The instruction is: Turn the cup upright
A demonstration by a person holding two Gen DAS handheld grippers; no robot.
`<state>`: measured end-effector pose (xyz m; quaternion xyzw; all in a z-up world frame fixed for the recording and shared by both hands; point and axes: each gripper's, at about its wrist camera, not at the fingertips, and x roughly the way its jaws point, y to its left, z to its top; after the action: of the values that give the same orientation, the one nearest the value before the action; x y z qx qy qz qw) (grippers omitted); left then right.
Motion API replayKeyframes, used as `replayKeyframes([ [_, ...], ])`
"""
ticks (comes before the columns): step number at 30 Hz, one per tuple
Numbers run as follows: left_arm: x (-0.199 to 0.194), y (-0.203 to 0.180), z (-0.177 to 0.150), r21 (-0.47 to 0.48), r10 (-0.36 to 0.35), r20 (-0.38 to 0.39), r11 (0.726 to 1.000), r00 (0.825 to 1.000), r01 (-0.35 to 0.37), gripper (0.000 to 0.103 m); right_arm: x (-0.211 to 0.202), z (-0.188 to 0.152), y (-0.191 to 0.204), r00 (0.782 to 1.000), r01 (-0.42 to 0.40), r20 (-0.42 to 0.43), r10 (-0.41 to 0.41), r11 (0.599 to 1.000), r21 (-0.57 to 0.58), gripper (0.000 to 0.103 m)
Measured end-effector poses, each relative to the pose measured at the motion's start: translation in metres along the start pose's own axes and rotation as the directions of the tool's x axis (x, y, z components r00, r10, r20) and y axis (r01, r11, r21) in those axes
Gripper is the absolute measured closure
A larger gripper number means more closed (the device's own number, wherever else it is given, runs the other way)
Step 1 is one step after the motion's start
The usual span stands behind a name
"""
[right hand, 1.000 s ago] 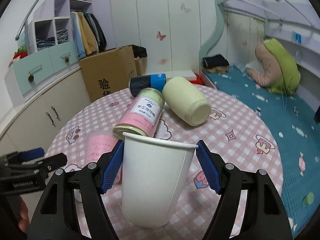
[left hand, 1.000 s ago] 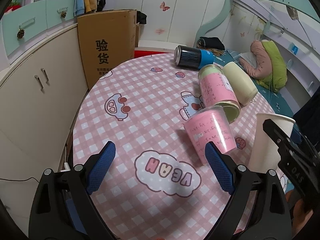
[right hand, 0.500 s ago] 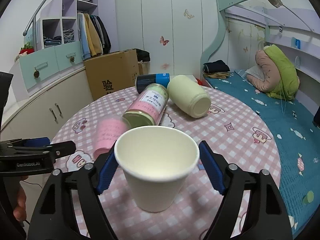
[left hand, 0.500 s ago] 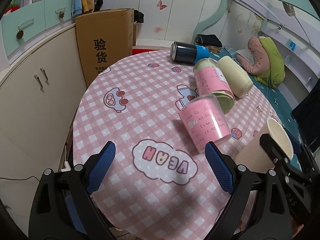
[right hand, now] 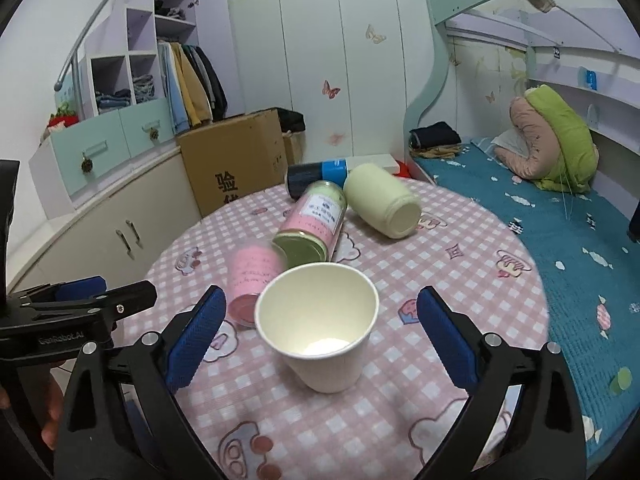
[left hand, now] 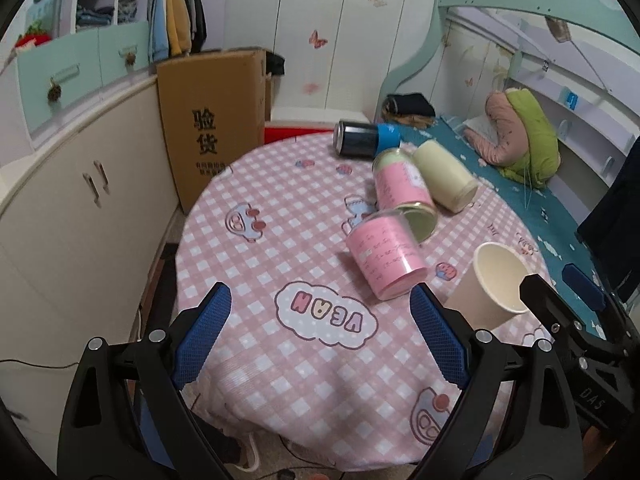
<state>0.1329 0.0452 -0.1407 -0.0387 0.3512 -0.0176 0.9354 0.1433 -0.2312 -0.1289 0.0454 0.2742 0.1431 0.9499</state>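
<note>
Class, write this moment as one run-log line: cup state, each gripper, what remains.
paper cup: upright on table, mouth up | right gripper: open, straddling cup, not touching | left gripper: open, empty | remaining: withdraw

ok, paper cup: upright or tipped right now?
Upright. The paper cup stands base-down on the table, mouth up and empty inside. The right gripper is open around it, pads clear of its sides.

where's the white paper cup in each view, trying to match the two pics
Left wrist view: the white paper cup stands mouth up at lower right, beside the right gripper.
Right wrist view: the cup is at lower centre, between the open jaws, touching neither.
Shared landmark: the pink cup lying on its side right next to it.
</note>
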Motion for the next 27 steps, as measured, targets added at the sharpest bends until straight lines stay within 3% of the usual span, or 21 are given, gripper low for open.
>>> replayKeyframes([
  [6, -0.046, -0.01, 0.001, 0.037, 0.058, 0.114, 0.997, 0.992, -0.063, 0.008, -0.037, 0.009, 0.006, 0.999, 0.046, 0.001, -0.046, 0.999, -0.008, 0.01],
  [11, -0.085, -0.022, -0.001, 0.08, 0.063, 0.21, 0.994, 0.976, -0.081, 0.008, -0.078, 0.014, 0.015, 0.998, 0.036, 0.049, -0.035, 0.999, -0.019, 0.01],
  [27, -0.169, -0.037, -0.013, 0.089, 0.039, 0.393, 0.993, 0.919, -0.081, 0.006, -0.167, 0.019, 0.037, 0.98, 0.004, 0.198, 0.007, 0.999, -0.054, 0.007],
])
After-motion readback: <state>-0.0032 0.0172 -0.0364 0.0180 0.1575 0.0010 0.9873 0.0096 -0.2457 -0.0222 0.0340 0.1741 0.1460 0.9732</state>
